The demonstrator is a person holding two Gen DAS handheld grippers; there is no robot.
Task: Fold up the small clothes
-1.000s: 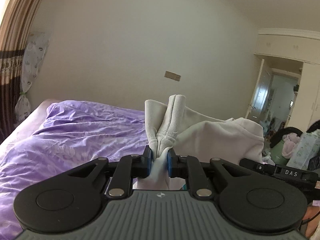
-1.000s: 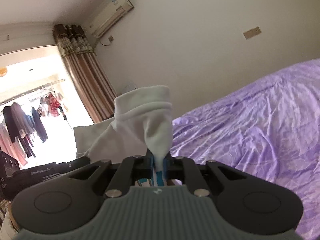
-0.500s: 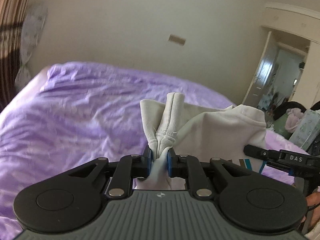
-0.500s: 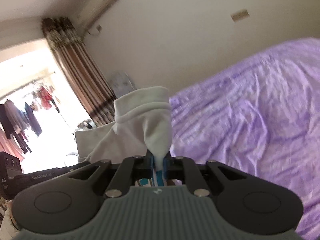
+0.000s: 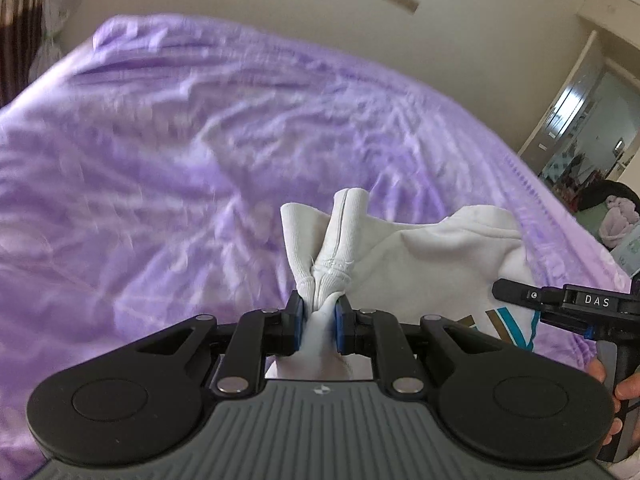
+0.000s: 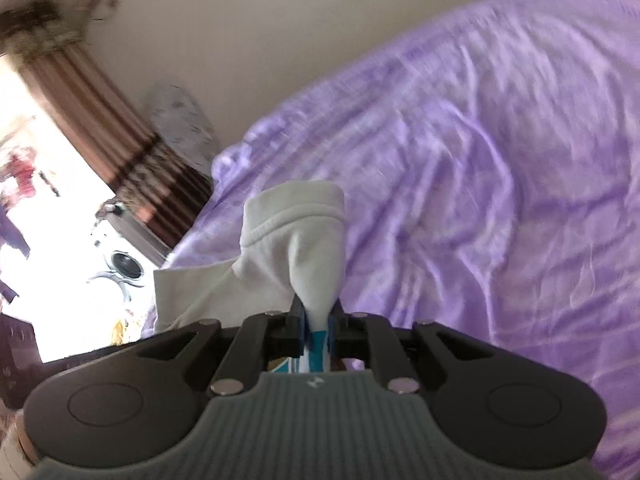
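A small white garment (image 5: 420, 256) with a teal and brown print hangs between my two grippers above the purple bed (image 5: 180, 140). My left gripper (image 5: 318, 320) is shut on a bunched ribbed edge of it. My right gripper (image 6: 316, 326) is shut on another bunched part of the garment (image 6: 304, 248), with the teal print showing between its jaws. The right gripper's body also shows in the left wrist view (image 5: 568, 304) at the right, held by a hand. The lower part of the garment is hidden below both grippers.
The purple bedspread (image 6: 500, 160) fills most of both views, wrinkled. A wall stands behind the bed. Striped curtains (image 6: 120, 128) and a bright window are at the left in the right wrist view. A doorway and wardrobe (image 5: 592, 100) are at the right.
Both grippers have tilted down toward the bed, still holding the garment. The bed now fills the views where the wall showed before.
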